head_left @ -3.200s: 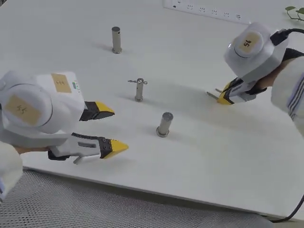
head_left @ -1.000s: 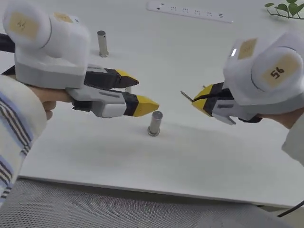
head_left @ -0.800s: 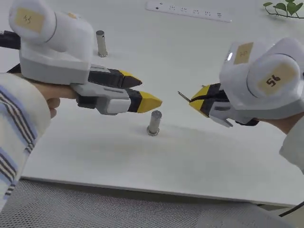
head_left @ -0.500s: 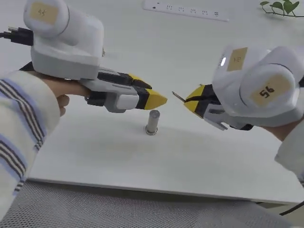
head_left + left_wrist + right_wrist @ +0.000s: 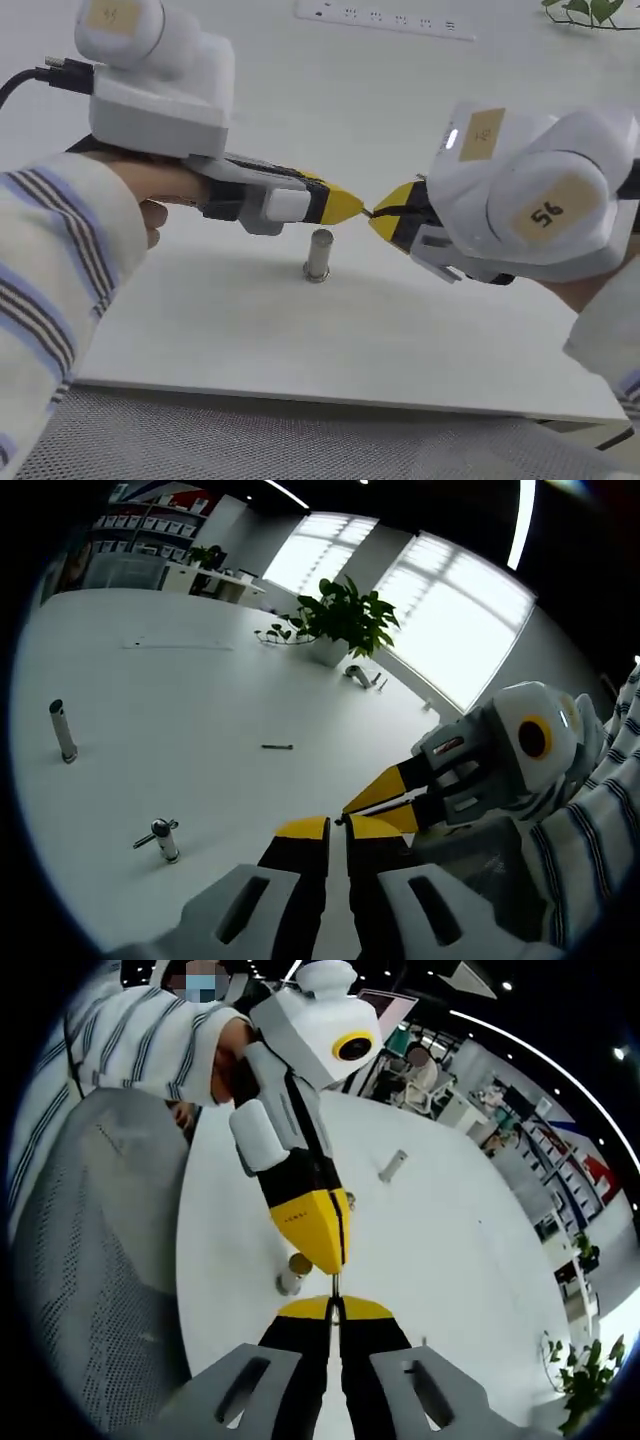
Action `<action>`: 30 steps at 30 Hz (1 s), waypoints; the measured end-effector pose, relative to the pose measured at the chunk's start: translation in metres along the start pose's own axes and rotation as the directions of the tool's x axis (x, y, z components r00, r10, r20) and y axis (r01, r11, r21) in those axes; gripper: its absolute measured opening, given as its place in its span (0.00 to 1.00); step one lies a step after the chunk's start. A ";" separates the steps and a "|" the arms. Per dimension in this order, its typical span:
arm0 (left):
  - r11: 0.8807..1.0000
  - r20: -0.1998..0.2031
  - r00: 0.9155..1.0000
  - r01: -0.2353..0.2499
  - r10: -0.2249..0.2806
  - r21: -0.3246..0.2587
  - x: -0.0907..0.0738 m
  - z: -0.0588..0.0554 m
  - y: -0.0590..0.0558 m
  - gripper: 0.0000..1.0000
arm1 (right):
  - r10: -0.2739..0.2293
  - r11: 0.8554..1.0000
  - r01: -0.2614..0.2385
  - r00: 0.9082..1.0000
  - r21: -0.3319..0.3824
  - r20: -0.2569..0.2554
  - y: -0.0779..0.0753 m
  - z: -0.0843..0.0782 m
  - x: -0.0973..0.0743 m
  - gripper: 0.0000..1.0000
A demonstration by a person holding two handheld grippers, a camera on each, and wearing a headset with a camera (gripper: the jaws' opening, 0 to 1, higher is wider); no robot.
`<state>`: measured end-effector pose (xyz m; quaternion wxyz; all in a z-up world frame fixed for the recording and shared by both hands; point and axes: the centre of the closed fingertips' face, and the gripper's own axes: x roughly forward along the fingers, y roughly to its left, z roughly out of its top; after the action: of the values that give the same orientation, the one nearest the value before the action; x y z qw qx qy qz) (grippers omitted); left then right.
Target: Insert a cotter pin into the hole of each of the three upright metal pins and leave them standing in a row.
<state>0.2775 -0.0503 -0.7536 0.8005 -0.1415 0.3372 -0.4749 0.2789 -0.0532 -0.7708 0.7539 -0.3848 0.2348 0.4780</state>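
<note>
The cotter pin [image 5: 372, 212] lies level, clamped in my right gripper [image 5: 386, 222], pointing at the left gripper [image 5: 354, 206], whose jaws sit together at its free end; pinching, I can't tell. The nearest metal pin [image 5: 319, 255] stands just below.

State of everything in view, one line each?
Right gripper: shut on cotter pin.
Left gripper: shut on that pin's other end.
Near pin: upright, no cotter.
Middle pin: upright, cotter in.
Far pin: upright, no cotter.
Spare cotter: lying loose on table.
</note>
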 end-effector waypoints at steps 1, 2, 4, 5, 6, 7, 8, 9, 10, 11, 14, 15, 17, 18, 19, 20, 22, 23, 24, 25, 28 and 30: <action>1.000 -0.001 1.000 0.001 -0.001 -0.007 0.000 0.000 0.001 0.03 | 0.000 1.000 0.000 1.000 -0.003 0.002 0.000 0.000 0.000 0.02; 1.000 0.000 1.000 0.002 -0.002 -0.009 0.000 0.000 0.002 0.02 | 0.000 1.000 0.000 1.000 -0.005 0.003 0.000 0.001 0.000 0.02; 1.000 -0.009 1.000 0.007 -0.007 -0.013 0.000 -0.001 0.001 0.02 | 0.000 1.000 0.000 1.000 -0.009 0.000 0.001 0.001 0.000 0.02; 1.000 -0.010 1.000 0.007 -0.007 -0.011 0.000 -0.001 0.002 0.02 | 0.000 1.000 0.000 1.000 -0.011 0.001 0.001 0.001 0.000 0.02; 1.000 -0.014 1.000 0.009 -0.009 -0.018 0.000 -0.002 0.002 0.02 | 0.000 1.000 0.000 1.000 -0.014 -0.001 0.001 0.000 0.000 0.02; 1.000 -0.016 1.000 0.011 -0.012 -0.025 0.000 -0.002 0.005 0.02 | 0.000 1.000 0.000 1.000 -0.016 -0.001 0.002 0.000 0.000 0.02; 0.999 -0.015 1.000 0.012 -0.013 -0.032 -0.001 -0.001 0.007 0.02 | -0.002 1.000 0.002 1.000 -0.021 0.000 0.002 0.000 0.000 0.02; 0.999 -0.017 1.000 0.015 -0.016 -0.040 -0.001 -0.002 0.007 0.02 | -0.001 1.000 0.001 1.000 -0.023 0.000 0.002 0.000 0.000 0.02; 0.999 -0.021 1.000 0.017 -0.018 -0.043 -0.002 -0.002 0.007 0.02 | 0.001 1.000 -0.001 1.000 -0.024 -0.001 0.002 0.000 0.000 0.02; 0.999 -0.022 1.000 0.019 -0.020 -0.049 -0.002 -0.002 0.008 0.01 | -0.001 1.000 0.001 1.000 -0.029 0.000 0.003 0.000 0.000 0.02; 0.997 -0.030 0.999 0.024 -0.027 -0.076 -0.003 -0.004 0.010 0.01 | 0.001 0.999 -0.001 1.000 -0.037 0.001 0.004 0.001 0.000 0.02; 0.996 -0.034 0.999 0.026 -0.029 -0.088 -0.002 -0.005 0.007 0.01 | 0.002 0.999 -0.002 1.000 -0.039 0.002 0.004 0.001 0.000 0.02; 0.995 -0.041 0.999 0.030 -0.034 -0.092 -0.003 -0.006 0.008 0.01 | 0.006 0.999 -0.006 1.000 -0.041 0.003 0.005 0.001 0.000 0.02; 0.995 -0.042 0.999 0.030 -0.034 -0.092 -0.004 -0.006 0.009 0.01 | 0.007 0.999 -0.007 1.000 -0.043 0.004 0.006 0.002 0.000 0.02; 0.995 -0.045 0.998 0.030 -0.035 -0.093 -0.004 -0.007 0.008 0.01 | 0.010 0.999 -0.010 1.000 -0.047 0.005 0.006 0.002 0.000 0.02; 0.994 -0.048 0.998 0.031 -0.036 -0.101 -0.004 -0.007 0.008 0.01 | 0.012 0.999 -0.012 1.000 -0.048 0.004 0.007 0.002 0.000 0.02; 0.994 -0.052 0.998 0.031 -0.037 -0.107 -0.005 -0.008 0.009 0.01 | 0.016 0.999 -0.016 1.000 -0.052 0.005 0.007 0.002 0.000 0.02; 0.993 -0.058 0.998 0.030 -0.037 -0.113 -0.005 -0.008 0.009 0.01 | 0.020 0.998 -0.020 1.000 -0.057 0.006 0.008 0.002 -0.001 0.02; 0.993 -0.062 0.997 0.030 -0.037 -0.117 -0.005 -0.009 0.009 0.01 | 0.022 0.998 -0.022 1.000 -0.059 0.006 0.009 0.002 -0.001 0.02; 0.993 -0.065 0.997 0.029 -0.037 -0.118 -0.005 -0.009 0.008 0.01 | 0.025 0.998 -0.024 1.000 -0.062 0.007 0.009 0.003 -0.001 0.02; 0.994 -0.072 0.997 0.029 -0.037 -0.103 -0.006 -0.010 0.007 0.00 | 0.030 0.997 -0.030 0.999 -0.069 0.010 0.010 0.003 -0.001 0.02; 0.994 -0.073 0.997 0.030 -0.038 -0.100 -0.007 -0.010 0.006 0.00 | 0.034 0.997 -0.033 0.999 -0.072 0.014 0.010 0.003 -0.002 0.03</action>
<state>0.2726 -0.0408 -0.7613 0.7711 -0.1689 0.3877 -0.4760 0.2689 -0.0492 -0.7708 0.7332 -0.4041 0.2181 0.5015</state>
